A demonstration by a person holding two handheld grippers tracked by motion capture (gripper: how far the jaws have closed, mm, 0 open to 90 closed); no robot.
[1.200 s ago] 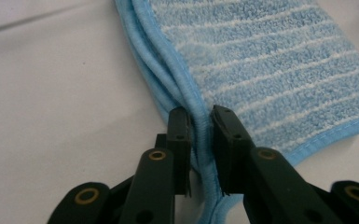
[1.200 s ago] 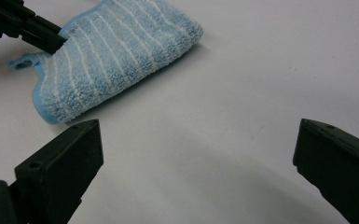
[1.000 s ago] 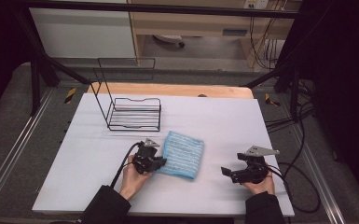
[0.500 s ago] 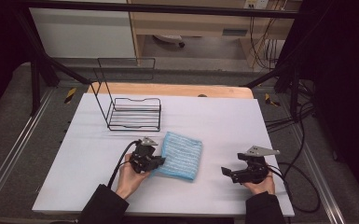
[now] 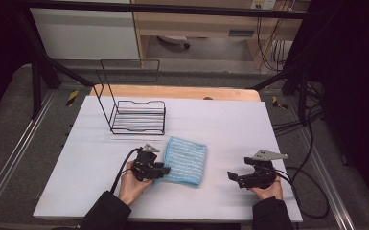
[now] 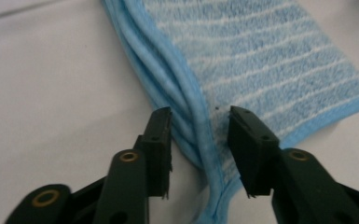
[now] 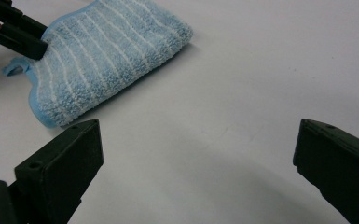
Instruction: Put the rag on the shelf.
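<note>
- The folded blue towel [image 5: 186, 160] lies flat on the white surface [image 5: 230, 124], in front of the wire rack [image 5: 139, 117] and between the two hands.
- The left gripper [image 6: 200, 123] sits at the towel's stacked left edge, jaws parted on either side of the hem and not clenched on it, so this looks like the grab step.
- The right gripper [image 7: 196, 154] waits well to the side, jaws spread wide, holding nothing.
- Next move probably calls for closing on all the layers at once.
</note>
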